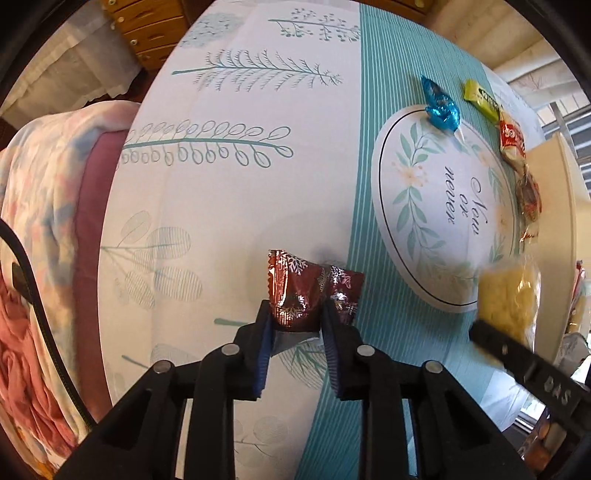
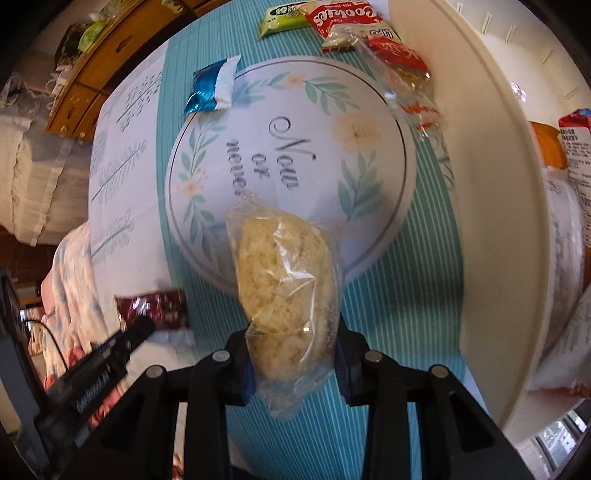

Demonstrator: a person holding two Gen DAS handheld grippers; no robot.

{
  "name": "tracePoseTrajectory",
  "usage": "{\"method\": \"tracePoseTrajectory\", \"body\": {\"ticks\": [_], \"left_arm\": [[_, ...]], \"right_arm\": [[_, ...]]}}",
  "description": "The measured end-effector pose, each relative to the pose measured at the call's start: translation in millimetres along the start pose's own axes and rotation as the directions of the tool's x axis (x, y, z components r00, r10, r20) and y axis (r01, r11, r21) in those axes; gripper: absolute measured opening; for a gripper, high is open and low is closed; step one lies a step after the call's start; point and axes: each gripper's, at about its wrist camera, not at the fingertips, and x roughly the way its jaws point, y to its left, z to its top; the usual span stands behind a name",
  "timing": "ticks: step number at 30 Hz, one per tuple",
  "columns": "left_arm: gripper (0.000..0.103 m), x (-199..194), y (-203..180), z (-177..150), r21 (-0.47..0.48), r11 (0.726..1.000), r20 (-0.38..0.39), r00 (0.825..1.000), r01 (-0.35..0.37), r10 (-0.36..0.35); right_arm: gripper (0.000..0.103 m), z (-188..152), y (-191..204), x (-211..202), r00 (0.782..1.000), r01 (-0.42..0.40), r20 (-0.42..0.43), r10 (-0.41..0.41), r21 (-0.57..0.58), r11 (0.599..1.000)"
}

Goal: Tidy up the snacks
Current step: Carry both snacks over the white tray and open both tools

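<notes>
left gripper: clamps red snowflake packet | right gripper: clamps clear rice-cracker bag | both above tablecloth

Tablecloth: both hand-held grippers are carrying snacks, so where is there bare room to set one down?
Bare: the round printed medallion, free between the blue foil packet and the clear red-print bag; also the white leaf-print cloth left of the teal stripes. Crowded: the far edge, where green packet and cookies pack bunch beside the white tray rim.
</notes>
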Motion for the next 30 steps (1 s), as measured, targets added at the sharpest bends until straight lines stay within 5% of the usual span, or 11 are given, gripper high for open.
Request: {"method": "tracePoseTrajectory", "body": {"ticks": [11, 18, 30], "left_arm": [[0.021, -51, -45, -29, -0.03, 0.999, 0.082, 0.996, 0.031, -0.029], [0.02, -92, -91, -45, -0.009, 0.997, 0.162, 0.984, 0.073, -0.071], [0.02, -139, -181, -59, 0.136, 0.98, 0.311, 0.933, 0.146, -0.182]], "right_arm": [[0.033, -37, -5, -69, 0.996, -0.088, 0.004, 0.091, -0.223, 0.971], [0.033, -51, -20, -110, 0.994, -0.072, 0.055, 0.098, -0.363, 0.929], [0.033, -54, -69, -156, 0.975, 0.04, 0.216, 0.047, -0.382, 0.923]]}}
